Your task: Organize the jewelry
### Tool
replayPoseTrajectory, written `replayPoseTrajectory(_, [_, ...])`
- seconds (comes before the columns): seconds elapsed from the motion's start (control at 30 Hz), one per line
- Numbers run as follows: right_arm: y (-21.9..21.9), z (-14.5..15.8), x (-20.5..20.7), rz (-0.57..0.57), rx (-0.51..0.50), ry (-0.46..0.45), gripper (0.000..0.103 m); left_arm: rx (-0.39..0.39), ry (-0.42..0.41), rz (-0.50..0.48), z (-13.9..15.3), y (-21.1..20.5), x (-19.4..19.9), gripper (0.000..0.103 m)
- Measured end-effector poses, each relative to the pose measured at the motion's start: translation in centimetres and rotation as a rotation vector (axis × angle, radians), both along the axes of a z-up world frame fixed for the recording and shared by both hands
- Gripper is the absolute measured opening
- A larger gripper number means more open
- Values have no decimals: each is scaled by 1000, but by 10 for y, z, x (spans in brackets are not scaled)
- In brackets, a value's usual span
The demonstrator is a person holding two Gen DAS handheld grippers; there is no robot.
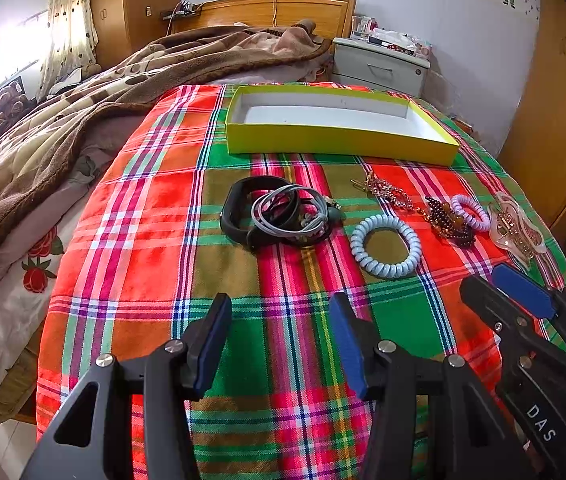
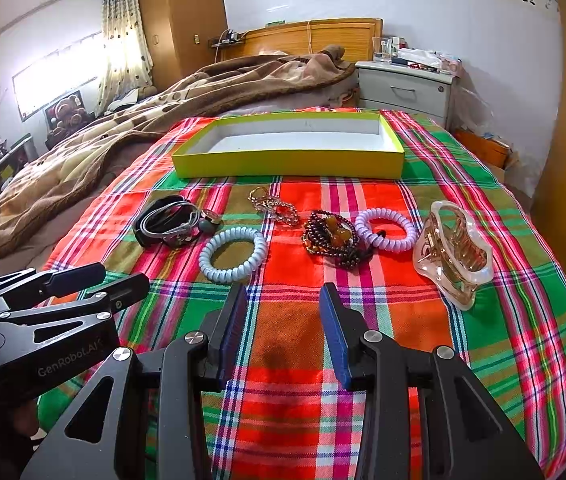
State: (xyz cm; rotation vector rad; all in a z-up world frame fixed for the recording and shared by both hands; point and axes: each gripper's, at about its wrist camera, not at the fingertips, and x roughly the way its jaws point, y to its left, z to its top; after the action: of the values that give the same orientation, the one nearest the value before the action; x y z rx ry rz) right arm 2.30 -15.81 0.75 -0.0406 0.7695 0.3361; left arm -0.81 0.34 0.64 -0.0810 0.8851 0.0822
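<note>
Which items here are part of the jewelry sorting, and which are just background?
Job: yellow box, black bands, blue coil tie, crystal clip, bead bracelets, lilac coil tie, claw clip.
Background: blanket, nightstand.

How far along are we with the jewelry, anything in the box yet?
Nothing done yet: the yellow box holds nothing. Nothing in hand either: the left hand-held gripper and the right hand-held gripper are both open above the plaid cloth. Still left on it: the black bands, blue coil tie, crystal piece, bead bracelet, purple coil tie and claw clip.
</note>
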Motion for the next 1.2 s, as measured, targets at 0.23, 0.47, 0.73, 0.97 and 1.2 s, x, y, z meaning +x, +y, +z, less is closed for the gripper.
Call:
replayPoseTrajectory(0.23, [0, 1, 0, -1, 0, -1, 39, 1, 0, 2, 1, 1, -1, 53])
replayPoseTrajectory(0.47, [0, 2, -1, -2, -1, -1, 39, 3, -3, 4, 2, 0, -2, 53])
replayPoseTrajectory(0.73, [0, 2, -1, -2, -1, -1, 39, 4, -3, 6, 2, 1, -2, 53])
replayPoseTrajectory(0.97, [0, 2, -1, -2, -1, -1, 39, 3, -3, 6, 2, 1, -1, 53])
replayPoseTrajectory(1.2, [0, 2, -1, -2, -1, 0, 39, 3, -3, 7, 3, 1, -2, 53])
